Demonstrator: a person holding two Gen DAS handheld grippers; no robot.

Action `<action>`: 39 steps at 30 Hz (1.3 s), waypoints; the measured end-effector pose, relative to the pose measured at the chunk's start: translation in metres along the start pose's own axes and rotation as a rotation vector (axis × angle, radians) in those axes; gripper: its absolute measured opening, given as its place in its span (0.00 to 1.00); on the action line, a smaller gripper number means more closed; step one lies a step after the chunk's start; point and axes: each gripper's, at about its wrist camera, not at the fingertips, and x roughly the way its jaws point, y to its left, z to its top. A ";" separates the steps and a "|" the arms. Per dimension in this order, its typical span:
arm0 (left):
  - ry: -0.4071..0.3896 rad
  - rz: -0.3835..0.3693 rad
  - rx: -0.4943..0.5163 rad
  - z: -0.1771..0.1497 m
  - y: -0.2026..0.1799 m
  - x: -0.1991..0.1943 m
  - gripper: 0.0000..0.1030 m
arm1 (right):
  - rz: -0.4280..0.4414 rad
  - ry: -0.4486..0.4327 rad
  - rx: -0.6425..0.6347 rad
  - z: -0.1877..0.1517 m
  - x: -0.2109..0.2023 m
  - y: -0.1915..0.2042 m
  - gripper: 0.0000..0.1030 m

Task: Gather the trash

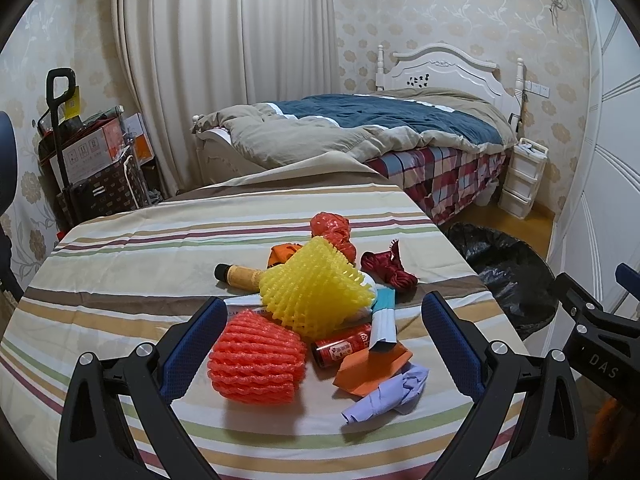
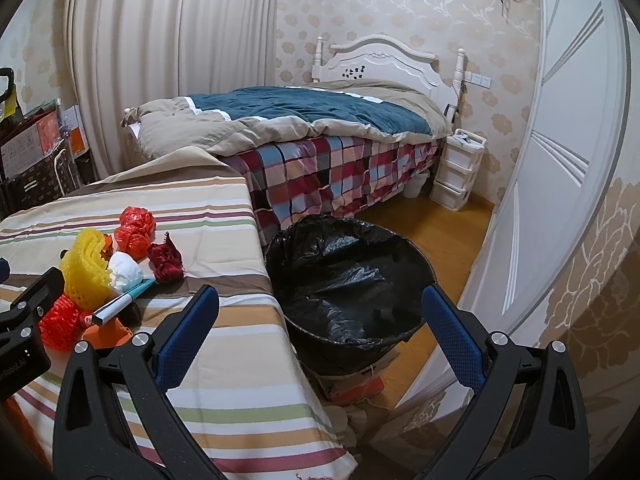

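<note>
Lying on striped table (image 1: 120, 264), two foam nets (image 1: 256, 360), one black-lined bin (image 2: 352, 280), both grippers' jaws released, empty.

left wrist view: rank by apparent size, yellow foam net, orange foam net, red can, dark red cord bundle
1. yellow foam net
2. orange foam net; it sits closer to the camera, so true order with the yellow one is unsure
3. dark red cord bundle and red can look alike; the can is partly covered, so no ranking.

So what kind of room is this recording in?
A bedroom, most likely in a home: a bed with a white headboard, floor-length curtains, and a small white drawer unit beside the bed.
</note>
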 end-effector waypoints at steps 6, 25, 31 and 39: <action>0.001 0.000 0.001 0.000 -0.002 0.000 0.94 | 0.001 0.000 -0.001 0.000 0.000 0.000 0.96; 0.004 -0.009 0.003 -0.003 -0.014 -0.002 0.94 | 0.002 0.000 0.000 -0.001 0.000 -0.001 0.96; 0.010 -0.015 0.002 -0.006 -0.017 0.001 0.94 | 0.002 0.000 0.000 -0.001 0.000 -0.001 0.96; 0.019 -0.023 0.002 -0.009 -0.017 0.003 0.94 | 0.002 0.001 0.001 -0.001 0.001 -0.002 0.96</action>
